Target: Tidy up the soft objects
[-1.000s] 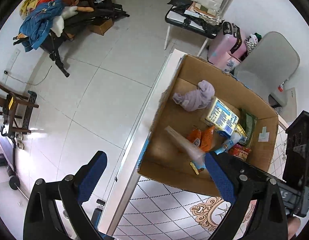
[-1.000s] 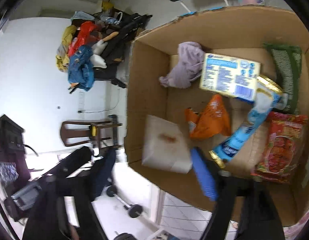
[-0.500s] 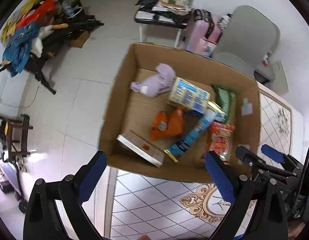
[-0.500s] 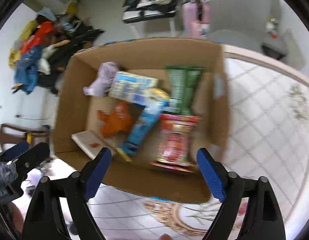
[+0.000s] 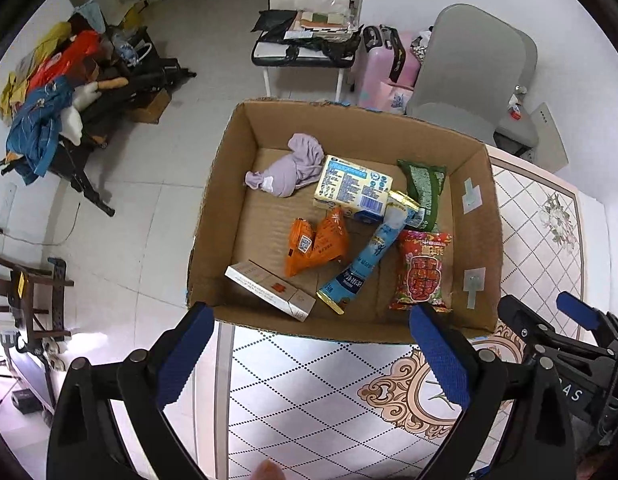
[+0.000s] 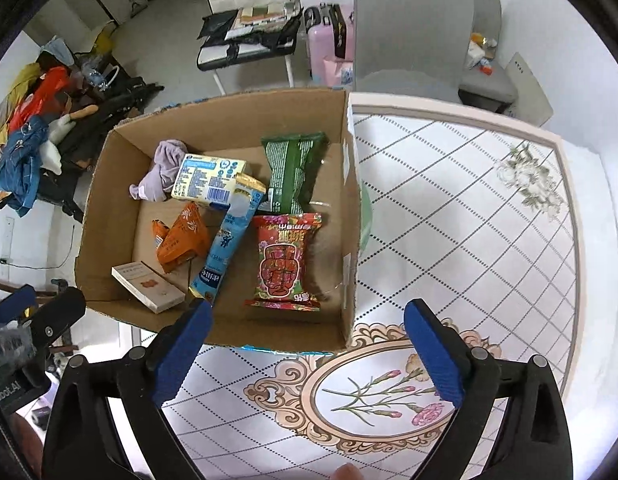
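Both grippers — left gripper (image 5: 309,350), right gripper (image 6: 307,344) — hang empty with jaws spread wide above the table's (image 6: 469,220) near side, the soft packets gathered in the cardboard box (image 5: 475,216) — likely finished.

Matt cardboard box (image 5: 475,216) holds glossy red packet (image 5: 423,270).

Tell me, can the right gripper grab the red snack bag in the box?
Probably yes. The right gripper is open and empty, the cardboard box has no lid, and the red snack bag lies on top near the front wall, uncovered. It would need to reach over that wall.
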The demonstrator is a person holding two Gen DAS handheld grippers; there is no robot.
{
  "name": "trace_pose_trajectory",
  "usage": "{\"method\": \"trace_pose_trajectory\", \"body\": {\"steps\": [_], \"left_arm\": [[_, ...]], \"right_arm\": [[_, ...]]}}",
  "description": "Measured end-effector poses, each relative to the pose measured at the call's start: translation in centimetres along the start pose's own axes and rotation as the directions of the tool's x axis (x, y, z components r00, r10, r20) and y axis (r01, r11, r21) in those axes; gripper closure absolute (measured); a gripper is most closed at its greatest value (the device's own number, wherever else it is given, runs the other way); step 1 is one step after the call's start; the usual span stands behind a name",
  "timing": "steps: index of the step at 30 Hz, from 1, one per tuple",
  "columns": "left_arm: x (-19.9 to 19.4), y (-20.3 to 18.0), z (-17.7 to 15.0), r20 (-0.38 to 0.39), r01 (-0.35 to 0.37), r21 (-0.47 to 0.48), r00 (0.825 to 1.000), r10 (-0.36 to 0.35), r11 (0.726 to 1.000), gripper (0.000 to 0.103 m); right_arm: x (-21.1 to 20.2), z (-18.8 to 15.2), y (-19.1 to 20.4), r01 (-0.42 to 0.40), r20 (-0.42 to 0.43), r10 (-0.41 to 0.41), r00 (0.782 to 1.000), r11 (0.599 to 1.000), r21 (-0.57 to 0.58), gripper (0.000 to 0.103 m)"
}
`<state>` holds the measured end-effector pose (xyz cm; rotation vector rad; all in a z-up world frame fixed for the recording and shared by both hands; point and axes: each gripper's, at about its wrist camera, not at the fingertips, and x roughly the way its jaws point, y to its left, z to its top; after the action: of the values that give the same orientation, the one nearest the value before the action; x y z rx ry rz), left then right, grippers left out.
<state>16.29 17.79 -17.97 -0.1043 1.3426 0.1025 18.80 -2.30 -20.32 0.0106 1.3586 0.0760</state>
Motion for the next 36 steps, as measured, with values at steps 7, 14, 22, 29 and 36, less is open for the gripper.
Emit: {"method": "trace_pose_trajectory", "body": {"steps": [7, 14, 22, 29, 36], "left_arm": [[-4.5, -0.6, -1.9, 0.073, 0.02, 0.016, 0.997, -0.021, 1.0, 0.003], [-12.8, -1.1, -5.8, 0.203, -0.015, 0.022, 0.979, 0.011, 1.0, 0.003], [-19.2, -1.3, -9.7, 0.255, 0.019, 0.035, 0.966, -0.027, 0.999, 0.003], [-22.4, -1.4, -11.9, 0.274, 0.036, 0.046, 0.961, -0.047, 0.998, 0.003], [-24.5, -1.3, -12.6, 0.33, 0.014, 0.033, 0.944, -0.024, 0.999, 0.003]], "right_arm": [[-5.9, -2.4, -1.0, -0.005, 0.107, 0.003, 0.994, 1.0, 0.018, 0.004], [-15.0, -6.8, -2.5, 0.006, 0.234, -0.013, 0.972, 1.0, 0.031, 0.004], [-22.8, -11.3, -2.2, 0.021, 0.303, -0.02, 0.953, 1.0, 0.003, 0.004], [-27.6, -14.1, -2.0, 0.02, 0.346, -0.016, 0.938, 1.0, -0.01, 0.004], [-30.4, -15.0, -2.0, 0.037, 0.385, -0.028, 0.923, 0.999, -0.015, 0.004]]}}
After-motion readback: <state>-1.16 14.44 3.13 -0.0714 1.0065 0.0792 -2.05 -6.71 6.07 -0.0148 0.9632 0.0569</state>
